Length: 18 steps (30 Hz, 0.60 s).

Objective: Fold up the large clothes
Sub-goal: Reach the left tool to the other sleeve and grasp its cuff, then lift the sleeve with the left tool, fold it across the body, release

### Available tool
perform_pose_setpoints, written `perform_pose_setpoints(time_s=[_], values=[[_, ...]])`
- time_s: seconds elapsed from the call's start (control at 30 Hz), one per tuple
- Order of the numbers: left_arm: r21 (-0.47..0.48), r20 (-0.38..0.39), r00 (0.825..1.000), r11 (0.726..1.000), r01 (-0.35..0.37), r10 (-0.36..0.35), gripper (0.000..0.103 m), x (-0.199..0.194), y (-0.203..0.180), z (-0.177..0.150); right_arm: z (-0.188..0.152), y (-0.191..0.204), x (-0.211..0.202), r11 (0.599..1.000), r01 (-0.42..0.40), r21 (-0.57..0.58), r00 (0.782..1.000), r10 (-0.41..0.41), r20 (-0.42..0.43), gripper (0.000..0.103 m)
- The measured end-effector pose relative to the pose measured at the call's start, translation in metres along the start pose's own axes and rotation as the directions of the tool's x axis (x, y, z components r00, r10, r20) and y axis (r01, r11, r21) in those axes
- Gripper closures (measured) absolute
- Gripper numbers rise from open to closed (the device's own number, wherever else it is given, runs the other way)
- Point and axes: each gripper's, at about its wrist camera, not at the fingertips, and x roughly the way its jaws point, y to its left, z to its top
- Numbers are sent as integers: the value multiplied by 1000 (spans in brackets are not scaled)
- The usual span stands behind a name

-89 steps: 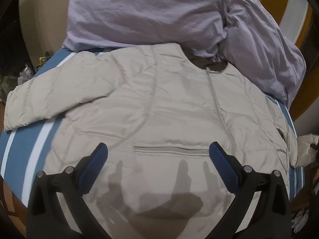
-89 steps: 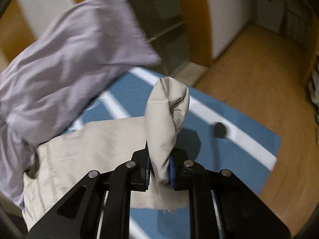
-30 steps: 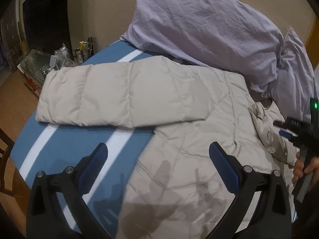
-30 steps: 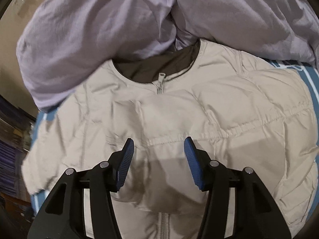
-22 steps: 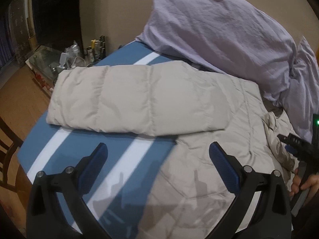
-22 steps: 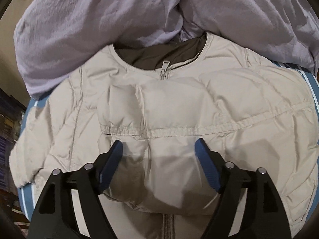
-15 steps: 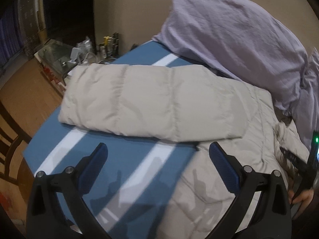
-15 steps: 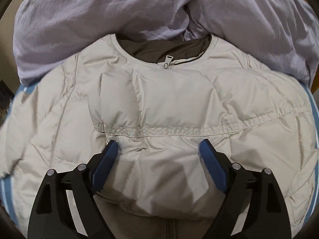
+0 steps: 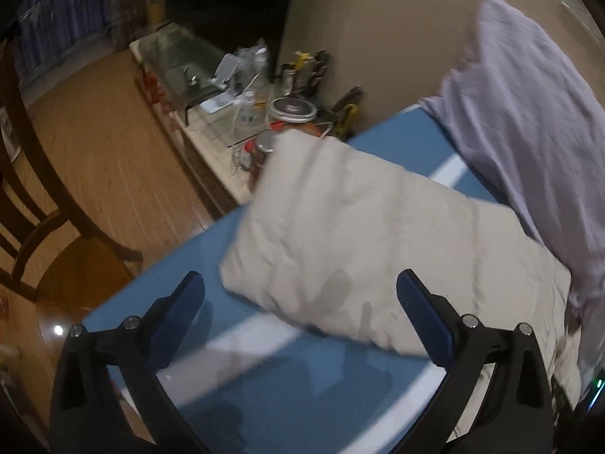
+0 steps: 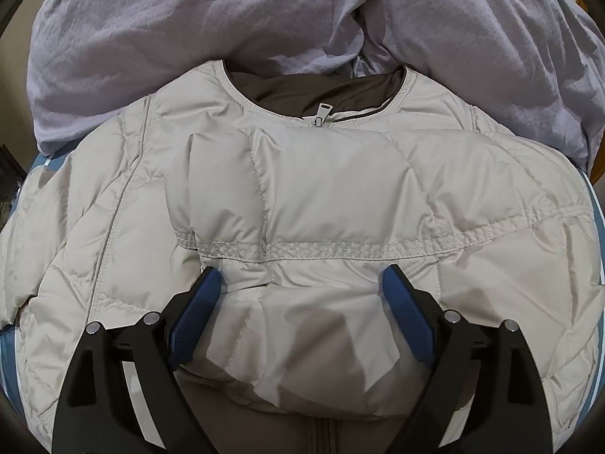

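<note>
A beige quilted puffer jacket (image 10: 310, 204) lies zipped, front up, on a blue cloth with white stripes (image 9: 287, 397). One sleeve (image 10: 302, 302) is folded across its chest. My right gripper (image 10: 302, 302) is open and empty, its blue pads on either side of that folded sleeve's end. In the left wrist view the other sleeve (image 9: 340, 249) lies stretched out toward the table's left edge. My left gripper (image 9: 302, 302) is open and empty, just above the sleeve's cuff end.
A lilac bedsheet (image 10: 264, 19) is heaped behind the jacket's collar and shows in the left wrist view (image 9: 529, 113). Beyond the table's left edge stand a low counter with jars and clutter (image 9: 264, 113), a wooden chair (image 9: 45, 227) and a wood floor.
My left gripper has swung left, from the jacket body out to the end of the stretched sleeve. My right gripper let go of the other sleeve, left it across the chest, and opened wider.
</note>
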Motion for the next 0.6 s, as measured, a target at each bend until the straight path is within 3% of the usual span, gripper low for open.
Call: perform_pose_setpoints(time_s=[0.27,0.43,0.6], values=[[-39,-98,995,999,5,-9,22,35,13,16,-1,2,-1,1000,2,0,1000,-2,-4,14],[5,-82,996,1000,-26,27,30,38,5,16,-1,3,-2,1000,7,3,1000,-7,-6,14],[4,-86,996,1000,21,-21,62,38,-2,16,-1,2,-1,1000,9,5,1000,-9,-7,13]])
